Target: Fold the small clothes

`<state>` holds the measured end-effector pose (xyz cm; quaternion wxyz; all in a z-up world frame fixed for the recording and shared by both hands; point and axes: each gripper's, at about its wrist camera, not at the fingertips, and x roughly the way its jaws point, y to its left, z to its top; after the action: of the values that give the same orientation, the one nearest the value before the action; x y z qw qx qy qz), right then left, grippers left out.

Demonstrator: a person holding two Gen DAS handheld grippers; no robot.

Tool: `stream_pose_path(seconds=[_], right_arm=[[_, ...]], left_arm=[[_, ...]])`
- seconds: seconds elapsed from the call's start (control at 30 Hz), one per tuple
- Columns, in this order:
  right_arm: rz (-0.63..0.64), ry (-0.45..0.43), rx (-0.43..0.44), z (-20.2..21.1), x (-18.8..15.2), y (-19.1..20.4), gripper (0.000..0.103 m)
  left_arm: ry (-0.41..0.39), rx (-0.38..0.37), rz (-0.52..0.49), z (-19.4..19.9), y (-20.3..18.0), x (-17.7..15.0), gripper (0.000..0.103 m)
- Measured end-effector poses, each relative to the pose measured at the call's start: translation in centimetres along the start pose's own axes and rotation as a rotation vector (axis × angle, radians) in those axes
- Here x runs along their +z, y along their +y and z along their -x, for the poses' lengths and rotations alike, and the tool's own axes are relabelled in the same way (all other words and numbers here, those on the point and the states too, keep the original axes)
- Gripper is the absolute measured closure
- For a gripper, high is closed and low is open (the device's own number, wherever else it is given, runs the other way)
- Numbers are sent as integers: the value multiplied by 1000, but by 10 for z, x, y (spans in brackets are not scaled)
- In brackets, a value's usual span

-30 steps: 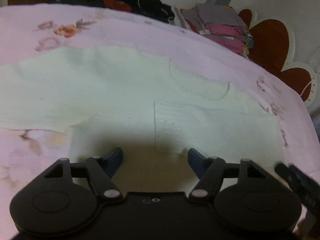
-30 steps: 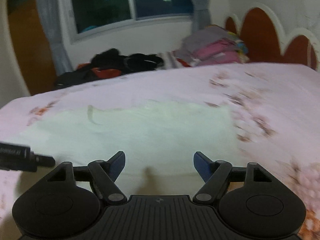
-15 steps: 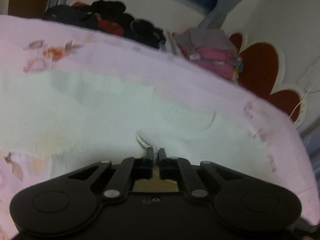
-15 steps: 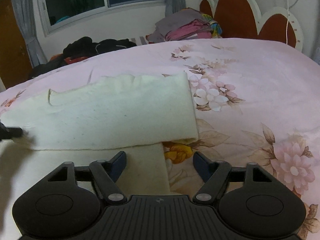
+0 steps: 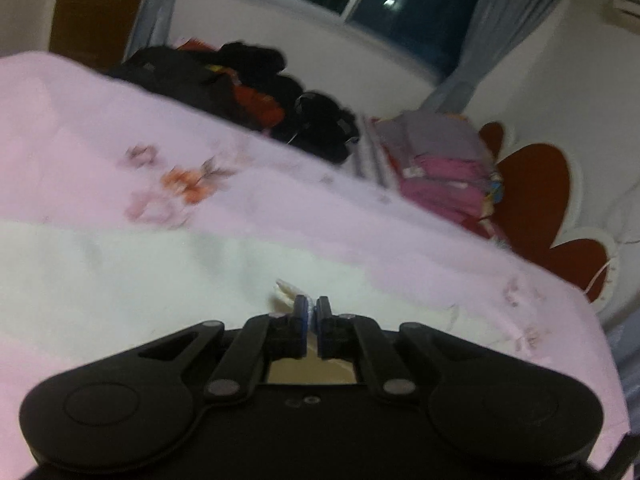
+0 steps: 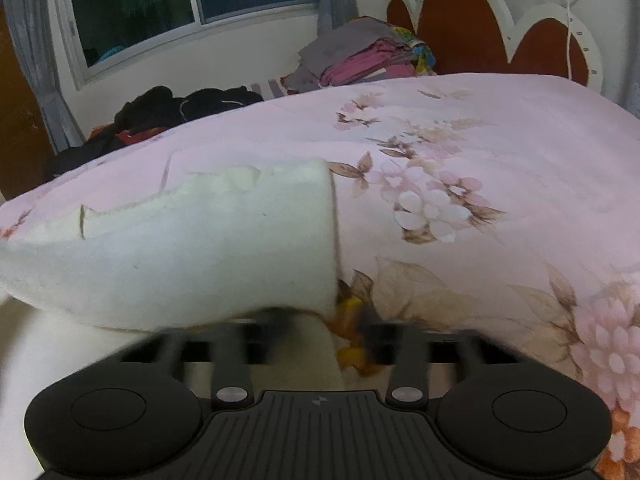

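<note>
The left gripper (image 5: 311, 312) is clamped on an edge of the cream soft knit garment (image 6: 192, 256), lifting it off the pink floral bedsheet (image 6: 500, 152) to fold, while the right gripper (image 6: 324, 322), jaws just closing and blurred, reaches the garment's corner directly ahead; grip unclear.

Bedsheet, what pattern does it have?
Pink bedsheet with a floral print, clearest in the right wrist view.

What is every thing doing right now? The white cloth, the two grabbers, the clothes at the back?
White cloth: partly folded over itself on the pink bedsheet.
Left gripper: jaws shut, pinching an edge of the cloth.
Right gripper: blurred, jaws just closing at the cloth's corner; grip unclear.
Folded clothes: stacked.
Dark clothes: heaped, unfolded.
</note>
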<state>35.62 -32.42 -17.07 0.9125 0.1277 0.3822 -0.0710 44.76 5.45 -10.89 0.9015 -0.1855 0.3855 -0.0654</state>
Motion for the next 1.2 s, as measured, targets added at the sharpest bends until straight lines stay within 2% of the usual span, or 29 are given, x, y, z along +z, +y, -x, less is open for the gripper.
stream_pose_path(seconds=[0.03,0.07,0.2,0.33,0.4,0.47,0.5,0.53,0.57,0.6,0.63,0.8,0.83,0.87,0.9,1.07,1.1,1.17,1.2], right_arm=[[6,-5,-1,0,1,0,86],[11,-14,-5,0,2,0,92],[-50,-16,-76,2,-1,-15,101],[-57,6,-98,6,-5,-25,103],[-96,1,-94,14,-3,-33,103],[-116,-10,-89,23,0,-38,103],[-113,-18,-73,26,2,-39,102],[-103,-26,-61,28,5,-39,96],[-91,-34,-54,28,10,-38,72],[-86,-42,-54,26,14,-37,56],[-80,-56,-46,24,19,-35,35],[-56,-16,18,-6,38,-22,36],[-58,2,24,-16,42,-20,42],[-63,14,28,-24,45,-19,53],[-71,24,29,-32,49,-18,57],[-96,61,45,-65,66,-18,59],[-79,58,35,-68,68,-16,59],[-12,45,-32,-73,66,-10,66],[6,39,-48,-74,66,-9,66]], left_arm=[[14,9,-5,-6,2,-4,100],[22,23,-13,-10,4,-7,101],[55,54,-17,-23,17,-18,101],[83,87,-42,-29,23,-32,101],[103,111,-41,-30,26,-35,93],[87,134,-34,-22,29,-37,76],[76,151,-40,-19,30,-36,74],[62,165,-43,-14,31,-36,70],[48,170,-42,-10,32,-35,67],[36,171,-39,-6,31,-34,66],[24,165,-42,-2,30,-33,66],[-1,106,-129,3,0,-30,66],[3,92,-143,0,-6,-30,66],[10,78,-152,-3,-13,-31,64],[15,71,-162,-8,-18,-32,63],[69,99,-209,-37,-24,-45,63],[97,108,-212,-44,-22,-48,63],[81,107,-231,-45,-19,-53,63],[82,108,-232,-44,-19,-53,63]])
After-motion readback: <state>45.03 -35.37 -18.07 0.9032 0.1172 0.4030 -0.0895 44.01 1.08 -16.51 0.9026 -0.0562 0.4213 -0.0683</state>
